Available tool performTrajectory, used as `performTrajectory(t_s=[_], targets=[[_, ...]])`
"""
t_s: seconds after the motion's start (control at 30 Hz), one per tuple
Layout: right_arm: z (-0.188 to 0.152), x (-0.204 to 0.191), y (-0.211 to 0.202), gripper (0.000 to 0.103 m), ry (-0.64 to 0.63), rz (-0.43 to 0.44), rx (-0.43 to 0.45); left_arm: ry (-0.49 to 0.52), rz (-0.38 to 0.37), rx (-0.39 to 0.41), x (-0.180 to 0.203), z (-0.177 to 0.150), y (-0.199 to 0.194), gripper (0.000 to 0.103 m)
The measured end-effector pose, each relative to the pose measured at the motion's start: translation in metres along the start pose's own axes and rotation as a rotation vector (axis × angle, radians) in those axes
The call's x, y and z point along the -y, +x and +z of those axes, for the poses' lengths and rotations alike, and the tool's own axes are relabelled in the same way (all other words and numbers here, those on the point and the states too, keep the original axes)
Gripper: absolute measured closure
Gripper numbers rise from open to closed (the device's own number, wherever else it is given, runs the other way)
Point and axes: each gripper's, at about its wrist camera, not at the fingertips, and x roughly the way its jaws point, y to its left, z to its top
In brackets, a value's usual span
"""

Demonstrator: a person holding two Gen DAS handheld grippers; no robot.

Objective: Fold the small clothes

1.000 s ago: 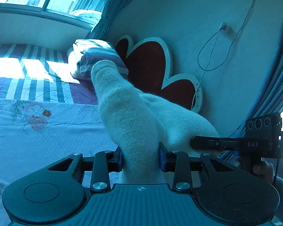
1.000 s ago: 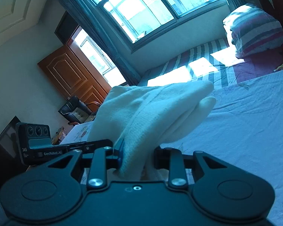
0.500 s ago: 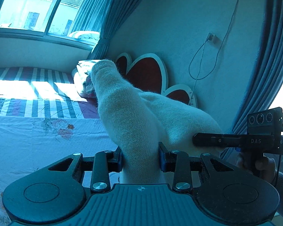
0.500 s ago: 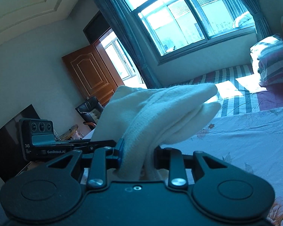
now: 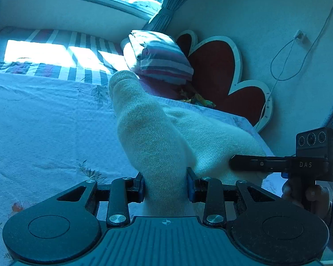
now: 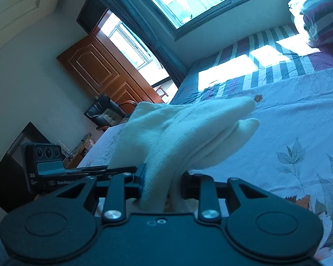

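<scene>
A cream knitted garment [image 5: 157,137] hangs between both grippers above the bed. My left gripper [image 5: 165,186] is shut on one end of it; the cloth bulges up between the jaws. My right gripper [image 6: 162,186] is shut on the other end of the same garment [image 6: 188,128], whose folds stick out forward over the bed. In the left wrist view the right gripper [image 5: 250,163] shows at the right, its finger against the cloth. In the right wrist view the left gripper [image 6: 95,170] shows at the left.
A bed with a pale floral sheet [image 5: 44,122] lies below, with a striped cover [image 6: 266,51] beyond it. A striped pillow [image 5: 159,59] leans on a red heart-shaped headboard [image 5: 219,71]. A wooden door [image 6: 104,71] and a black chair [image 6: 102,113] stand at the far left.
Both grippers have tilted back down toward the bed with the garment still held; half a second ago they pointed higher, showing more wall and window.
</scene>
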Motion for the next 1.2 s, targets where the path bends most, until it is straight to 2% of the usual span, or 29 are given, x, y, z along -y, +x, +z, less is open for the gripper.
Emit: performTrajectory(t_s=[0.17, 0.2, 0.3, 0.33, 0.37, 0.43, 0.47, 0.57, 0.73, 0.83, 0.9, 1.0, 1.13, 1.2], targets=[[0.000, 0.043, 0.054, 0.074, 0.079, -0.044, -0.084, -0.116, 0.046, -0.099, -0.046, -0.003, 0.061, 0.068], [-0.001, 0.052, 0.064, 0.074, 0.101, -0.059, -0.102, -0.146, 0.054, -0.124, -0.053, -0.007, 0.070, 0.064], [-0.006, 0.071, 0.081, 0.067, 0.145, -0.072, -0.152, -0.243, -0.002, -0.105, -0.066, -0.020, 0.070, 0.057], [-0.009, 0.072, 0.081, 0.066, 0.152, -0.073, -0.160, -0.249, 0.001, -0.101, -0.066, -0.025, 0.064, 0.054], [-0.011, 0.072, 0.076, 0.064, 0.161, -0.067, -0.158, -0.238, 0.002, -0.092, -0.066, -0.031, 0.057, 0.046], [-0.015, 0.067, 0.054, 0.051, 0.150, -0.062, -0.120, -0.231, -0.018, -0.104, -0.062, -0.047, 0.043, 0.044], [-0.016, 0.067, 0.043, 0.040, 0.139, -0.061, -0.112, -0.234, -0.025, -0.120, -0.061, -0.055, 0.038, 0.044], [-0.033, 0.071, 0.013, 0.038, 0.158, -0.047, -0.120, -0.218, -0.058, -0.153, -0.054, -0.077, 0.023, 0.044], [-0.064, 0.079, -0.006, 0.044, 0.208, -0.059, -0.174, -0.255, -0.087, -0.154, -0.043, -0.090, 0.025, 0.044], [-0.077, 0.080, 0.002, 0.057, 0.256, -0.027, -0.198, -0.277, -0.109, -0.158, -0.037, -0.088, 0.036, 0.046], [-0.085, 0.080, 0.013, 0.088, 0.312, -0.022, -0.226, -0.271, -0.078, -0.198, -0.036, -0.087, 0.043, 0.084], [-0.095, 0.083, 0.011, 0.089, 0.434, -0.019, -0.198, -0.285, -0.090, -0.225, -0.035, -0.077, 0.040, 0.086], [-0.105, 0.059, -0.012, 0.089, 0.491, 0.026, -0.161, -0.251, -0.108, -0.282, -0.025, -0.072, 0.019, 0.086], [-0.116, 0.045, -0.016, 0.089, 0.491, 0.004, -0.167, -0.205, -0.018, -0.360, -0.021, -0.085, 0.024, 0.086]])
